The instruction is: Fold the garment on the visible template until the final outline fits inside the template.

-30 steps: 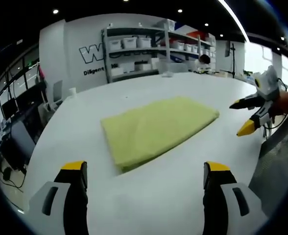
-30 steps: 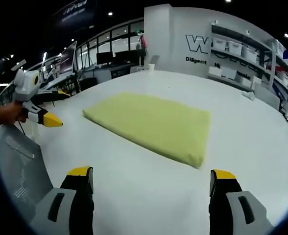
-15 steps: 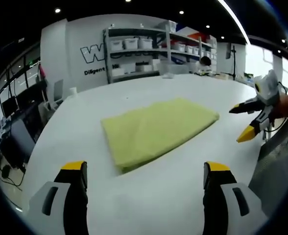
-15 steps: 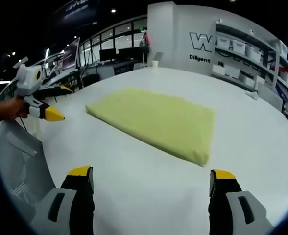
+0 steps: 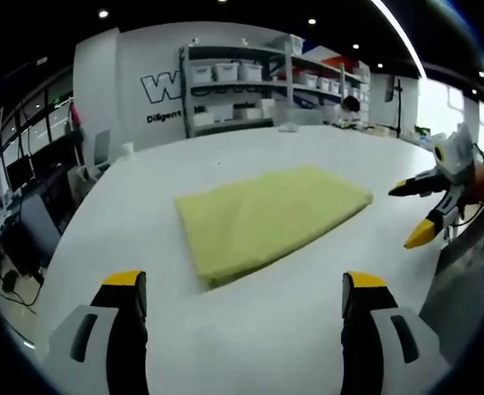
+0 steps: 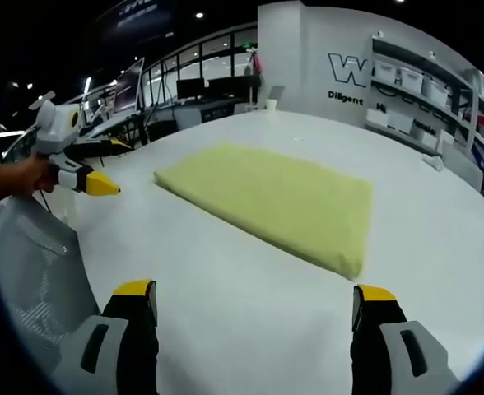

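White tabletop [image 5: 143,206] in a wide workshop, storage shelves [image 5: 250,82] and a lettered wall behind it: here we find the yellow-green garment [image 5: 267,216] lying folded into a flat, tidy rectangle near the middle of the table, well apart from both tools. No marked template can be made out under or around it, so whether its outline sits inside one we cannot say.

Our left gripper [image 5: 242,304] hovers low over the bare table short of the cloth, its yellow-tipped jaws spread wide and holding nothing. Our right gripper [image 6: 254,317] does the same from the other side, jaws likewise apart and empty; it also appears at the edge of the left gripper view, held in a hand, tips clear of the fabric.

We judge the garment soft, light and limp, several layers thick at its folded edges. Any further fold would call for pinching a corner or the layered edge through all plies, since a single ply would peel away and spoil the stack. Dragging it would likely wrinkle it.
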Demonstrator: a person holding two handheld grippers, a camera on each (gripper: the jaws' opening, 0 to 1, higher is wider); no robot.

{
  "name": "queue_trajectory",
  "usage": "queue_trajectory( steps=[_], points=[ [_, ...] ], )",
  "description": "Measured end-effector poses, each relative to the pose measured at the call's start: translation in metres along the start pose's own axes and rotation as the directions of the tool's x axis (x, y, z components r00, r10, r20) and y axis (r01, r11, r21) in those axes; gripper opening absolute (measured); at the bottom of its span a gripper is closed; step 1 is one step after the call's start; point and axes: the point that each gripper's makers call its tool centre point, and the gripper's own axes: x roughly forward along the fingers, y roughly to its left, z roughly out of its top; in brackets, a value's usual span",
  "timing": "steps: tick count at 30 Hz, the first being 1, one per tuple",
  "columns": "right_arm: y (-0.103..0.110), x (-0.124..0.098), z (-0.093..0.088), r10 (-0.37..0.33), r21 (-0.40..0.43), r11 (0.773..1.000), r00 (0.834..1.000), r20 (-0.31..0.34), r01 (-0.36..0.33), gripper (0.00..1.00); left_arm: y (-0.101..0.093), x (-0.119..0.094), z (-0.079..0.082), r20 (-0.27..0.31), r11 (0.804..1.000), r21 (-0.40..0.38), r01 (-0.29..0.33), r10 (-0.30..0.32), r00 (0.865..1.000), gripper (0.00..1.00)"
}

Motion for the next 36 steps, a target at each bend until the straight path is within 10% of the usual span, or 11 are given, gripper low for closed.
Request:
queue_trajectory(
  steps=[36],
  points=[
    [-0.01, -0.003, 0.011, -0.018, 0.032, 0.999, 0.999, 0.051, 0.017, 0.97, 0.001, 0.002, -0.003, -0.012, 0.999, -0.05, 0.008, -0.008, 1.0, 0.99]
  ],
)
